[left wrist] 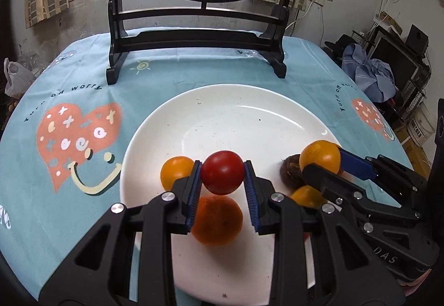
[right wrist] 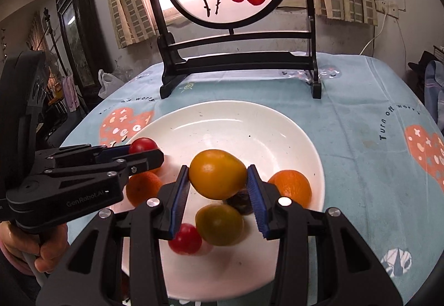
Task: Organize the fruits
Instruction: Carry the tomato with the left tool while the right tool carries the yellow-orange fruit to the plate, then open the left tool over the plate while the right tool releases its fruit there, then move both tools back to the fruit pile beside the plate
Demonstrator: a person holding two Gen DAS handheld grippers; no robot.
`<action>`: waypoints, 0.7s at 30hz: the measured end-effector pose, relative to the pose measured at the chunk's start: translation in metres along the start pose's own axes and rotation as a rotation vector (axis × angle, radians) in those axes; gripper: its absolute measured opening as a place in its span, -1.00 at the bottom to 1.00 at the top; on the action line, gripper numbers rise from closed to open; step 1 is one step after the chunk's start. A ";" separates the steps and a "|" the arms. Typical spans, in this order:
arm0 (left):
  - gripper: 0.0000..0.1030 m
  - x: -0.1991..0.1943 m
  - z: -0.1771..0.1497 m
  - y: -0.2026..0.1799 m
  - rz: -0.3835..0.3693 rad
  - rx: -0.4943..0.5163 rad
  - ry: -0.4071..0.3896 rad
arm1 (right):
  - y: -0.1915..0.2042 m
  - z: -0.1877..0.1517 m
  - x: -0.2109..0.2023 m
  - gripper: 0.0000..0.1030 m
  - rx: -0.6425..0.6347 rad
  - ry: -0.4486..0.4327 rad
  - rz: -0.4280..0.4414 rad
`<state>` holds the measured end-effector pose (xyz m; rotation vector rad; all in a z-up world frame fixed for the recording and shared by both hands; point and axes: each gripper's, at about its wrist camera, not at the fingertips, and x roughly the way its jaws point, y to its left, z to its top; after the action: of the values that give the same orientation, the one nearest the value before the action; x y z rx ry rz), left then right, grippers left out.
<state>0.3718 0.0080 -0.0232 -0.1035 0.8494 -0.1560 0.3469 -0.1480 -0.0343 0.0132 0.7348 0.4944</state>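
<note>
A white plate (left wrist: 222, 117) lies on the blue tablecloth and also shows in the right wrist view (right wrist: 236, 123). My left gripper (left wrist: 222, 171) is shut on a red tomato (left wrist: 222, 176), held above the plate; the tomato also shows in the right wrist view (right wrist: 143, 145). My right gripper (right wrist: 218, 177) is shut on a yellow-orange fruit (right wrist: 217, 174), also seen from the left wrist (left wrist: 320, 157). On the plate lie an orange (left wrist: 217, 220), a yellow fruit (left wrist: 174, 170), a brown fruit (left wrist: 291, 171), a second red tomato (right wrist: 185, 239) and a greenish-yellow fruit (right wrist: 219, 224).
A dark wooden stand (left wrist: 194, 37) with a round painted screen stands behind the plate. The tablecloth (left wrist: 77, 128) has heart prints. An orange (right wrist: 292, 186) sits near the plate's right rim. Clutter and shelves stand off the table at the right (left wrist: 402, 67).
</note>
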 end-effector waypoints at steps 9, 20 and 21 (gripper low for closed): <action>0.71 -0.024 -0.001 0.007 0.078 -0.039 -0.040 | -0.002 0.001 -0.029 0.20 0.028 -0.022 0.007; 0.94 -0.109 -0.085 0.018 0.107 -0.046 -0.077 | 0.021 -0.077 -0.108 0.23 -0.025 -0.008 0.029; 0.94 -0.110 -0.097 0.020 0.111 -0.050 -0.073 | 0.022 -0.085 -0.110 0.23 -0.029 0.001 0.030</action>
<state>0.2293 0.0441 -0.0083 -0.1085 0.7849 -0.0268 0.2132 -0.1901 -0.0232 -0.0025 0.7290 0.5339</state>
